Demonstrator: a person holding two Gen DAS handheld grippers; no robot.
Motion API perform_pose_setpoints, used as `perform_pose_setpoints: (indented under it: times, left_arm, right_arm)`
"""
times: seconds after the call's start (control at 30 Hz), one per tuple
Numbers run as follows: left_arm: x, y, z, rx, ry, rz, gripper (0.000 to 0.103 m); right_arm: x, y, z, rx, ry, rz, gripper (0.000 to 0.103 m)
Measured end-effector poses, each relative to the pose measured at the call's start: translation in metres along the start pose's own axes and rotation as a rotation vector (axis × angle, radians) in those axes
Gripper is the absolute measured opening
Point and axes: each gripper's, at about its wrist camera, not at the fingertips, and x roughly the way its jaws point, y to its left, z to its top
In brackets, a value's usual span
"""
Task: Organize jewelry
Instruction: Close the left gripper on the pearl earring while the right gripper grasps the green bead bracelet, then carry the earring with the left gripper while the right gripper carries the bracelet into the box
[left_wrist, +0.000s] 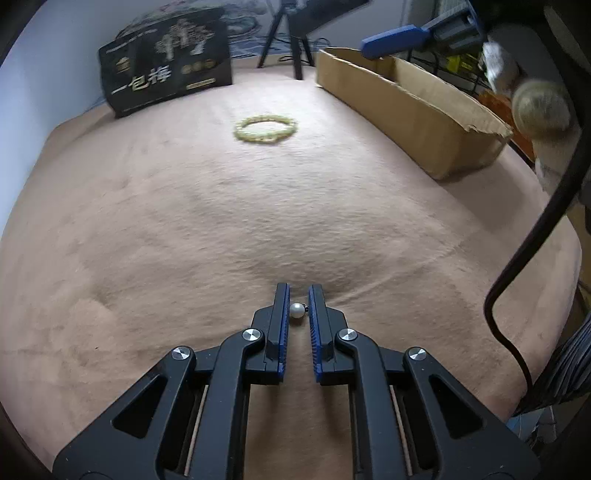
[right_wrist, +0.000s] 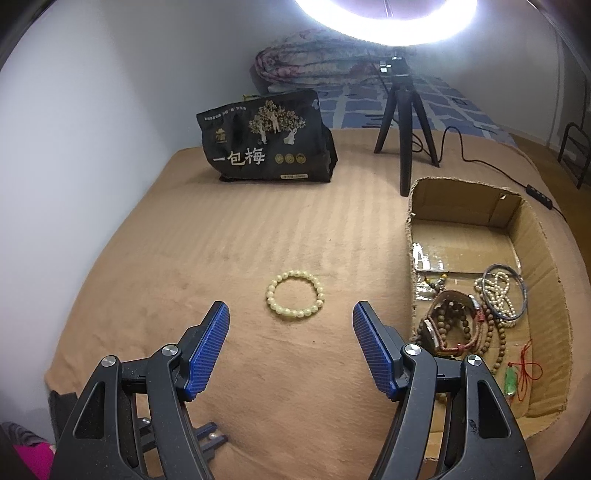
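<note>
We look from left wrist camera along left gripper (left_wrist: 298, 295), low and close over tan blanket (left_wrist: 184, 221), tilted down toward far edge. Right wrist camera rides higher behind right gripper (right_wrist: 291, 314), also tilted down. We see in both: yellow bead bracelet (left_wrist: 265, 129), black printed bag (left_wrist: 166, 70), cardboard box (left_wrist: 413, 107), tripod (left_wrist: 286, 44).

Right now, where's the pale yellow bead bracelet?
The pale yellow bead bracelet lies flat on the tan blanket, mid-frame in the right wrist view, ahead of the open right gripper and left of the cardboard box.
</note>
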Motion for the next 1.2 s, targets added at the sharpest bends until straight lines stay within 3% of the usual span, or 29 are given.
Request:
perform_pose_setpoints:
  times: [0.2,0.4,0.53,0.8,0.87,1.0,1.2]
  left_arm:
    - [-0.002,0.027,-0.004,-0.061,0.001,0.04,0.01]
    - [-0.003,0.044,-0.005,-0.095,-0.002,0.066,0.01]
    - [-0.008,0.047,-0.002,-0.097,-0.002,0.067,0.01]
    - [-0.015,0.048,0.006,-0.1,-0.001,0.063,0.009]
    - [-0.015,0.049,0.007,-0.107,-0.001,0.06,0.009]
    - [-0.016,0.054,0.008,-0.126,-0.003,0.066,0.009]
    - [-0.02,0.062,0.007,-0.158,-0.006,0.083,0.009]
  right_arm:
    - [0.022,0.0,-0.001,0.028,0.059,0.023,0.069]
    - [0.059,-0.004,-0.004,0.112,0.141,-0.023,0.065]
    - [0.081,-0.009,-0.004,0.162,0.162,-0.091,0.059]
    - [0.108,-0.008,-0.004,0.1,0.153,-0.213,0.053]
    - [0.113,-0.003,-0.006,0.053,0.147,-0.227,0.045]
    - [0.116,0.009,-0.009,-0.011,0.138,-0.193,0.011]
    - [0.114,0.019,-0.015,-0.051,0.154,-0.121,0.006]
